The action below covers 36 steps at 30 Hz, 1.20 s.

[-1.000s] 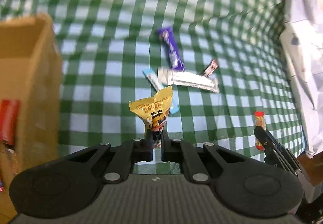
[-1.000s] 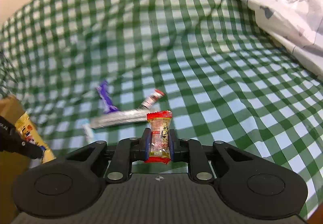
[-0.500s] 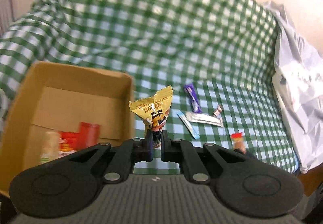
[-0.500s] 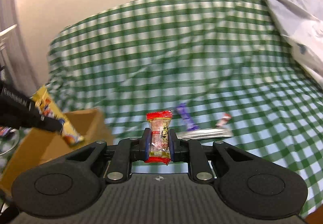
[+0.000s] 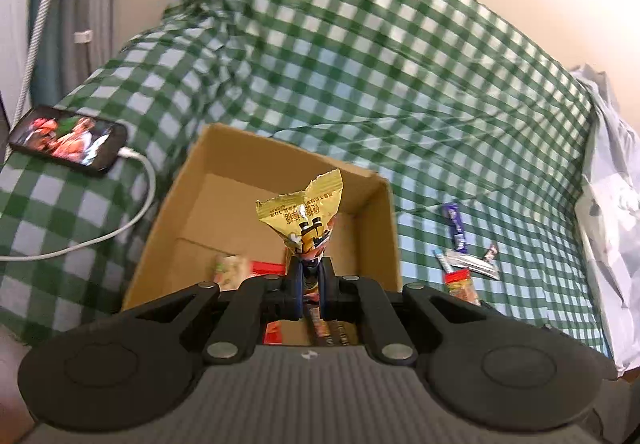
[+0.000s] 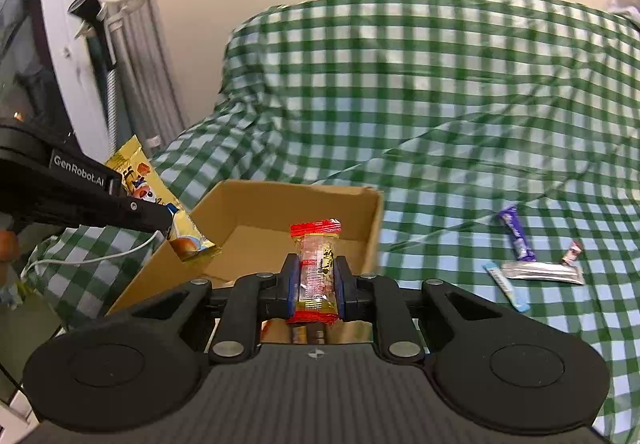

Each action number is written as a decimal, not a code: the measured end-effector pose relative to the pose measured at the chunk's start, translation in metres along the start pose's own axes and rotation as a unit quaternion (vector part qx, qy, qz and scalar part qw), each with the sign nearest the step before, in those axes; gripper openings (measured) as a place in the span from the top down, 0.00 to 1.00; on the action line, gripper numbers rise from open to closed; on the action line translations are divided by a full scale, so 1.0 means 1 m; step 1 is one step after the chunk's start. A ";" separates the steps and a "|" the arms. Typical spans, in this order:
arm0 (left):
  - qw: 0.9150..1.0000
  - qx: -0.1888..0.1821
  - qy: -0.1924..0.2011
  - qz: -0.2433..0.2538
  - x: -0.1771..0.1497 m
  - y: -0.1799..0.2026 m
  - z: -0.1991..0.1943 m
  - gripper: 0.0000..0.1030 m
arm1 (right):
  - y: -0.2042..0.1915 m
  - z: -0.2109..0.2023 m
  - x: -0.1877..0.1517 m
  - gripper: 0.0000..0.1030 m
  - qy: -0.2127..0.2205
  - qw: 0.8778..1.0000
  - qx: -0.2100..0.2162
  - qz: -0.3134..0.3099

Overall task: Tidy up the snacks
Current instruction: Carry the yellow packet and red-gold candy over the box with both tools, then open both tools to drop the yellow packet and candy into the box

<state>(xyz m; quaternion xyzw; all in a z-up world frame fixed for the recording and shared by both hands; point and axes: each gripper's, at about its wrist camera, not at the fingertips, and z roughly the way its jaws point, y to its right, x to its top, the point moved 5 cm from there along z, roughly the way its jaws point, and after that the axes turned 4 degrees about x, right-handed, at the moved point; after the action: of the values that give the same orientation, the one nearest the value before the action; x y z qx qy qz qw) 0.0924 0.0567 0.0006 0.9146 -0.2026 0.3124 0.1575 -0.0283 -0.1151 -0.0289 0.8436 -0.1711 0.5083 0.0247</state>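
Both grippers have swung over to the cardboard box — the left gripper pinches a yellow packet, the right gripper a red-ended candy (four snacks wait outside). Dropping comes next, I think.

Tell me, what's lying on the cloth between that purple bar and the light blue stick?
In the right wrist view, a flat silver packet lies between the purple bar and the light blue stick, on the green checked cloth.
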 end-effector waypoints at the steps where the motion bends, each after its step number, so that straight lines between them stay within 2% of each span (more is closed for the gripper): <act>1: 1.000 0.001 -0.002 -0.002 -0.001 -0.005 0.003 0.93 | -0.005 0.002 0.000 0.82 -0.004 1.000 0.001 -0.003; 11: 1.000 0.001 -0.028 -0.005 -0.006 -0.030 0.033 0.93 | -0.031 0.038 -0.010 0.82 -0.054 0.998 0.000 -0.016; 25: 0.997 0.021 -0.079 0.005 -0.017 -0.039 0.082 0.90 | -0.035 0.085 -0.026 0.81 -0.106 0.994 -0.007 -0.014; 27: 0.996 0.033 -0.077 0.009 -0.016 -0.041 0.084 0.66 | -0.035 0.091 -0.027 0.81 -0.108 0.994 -0.008 -0.012; 28: 0.996 0.043 -0.073 0.010 -0.015 -0.043 0.083 0.31 | -0.035 0.092 -0.026 0.79 -0.106 0.994 -0.008 -0.011; 29: 0.996 0.059 -0.064 0.008 -0.014 -0.046 0.081 0.03 | -0.035 0.094 -0.025 0.69 -0.105 0.994 -0.009 -0.011; 30: 0.996 0.072 -0.052 0.006 -0.013 -0.048 0.077 0.00 | -0.036 0.095 -0.024 0.54 -0.104 0.994 -0.012 -0.011; 32: 0.996 0.085 -0.021 0.018 -0.011 -0.050 0.069 0.00 | -0.036 0.096 -0.022 0.37 -0.101 0.995 -0.016 -0.011; 36: 0.995 0.090 -0.028 0.041 -0.018 -0.051 0.062 0.00 | -0.039 0.092 -0.025 0.22 -0.112 0.993 -0.017 -0.021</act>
<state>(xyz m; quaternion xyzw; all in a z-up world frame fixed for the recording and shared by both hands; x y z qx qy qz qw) 0.1345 0.0801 -0.0654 0.9242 -0.2155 0.3102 0.0558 0.0512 -0.0915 -0.0895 0.8984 -0.1633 0.4066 0.0304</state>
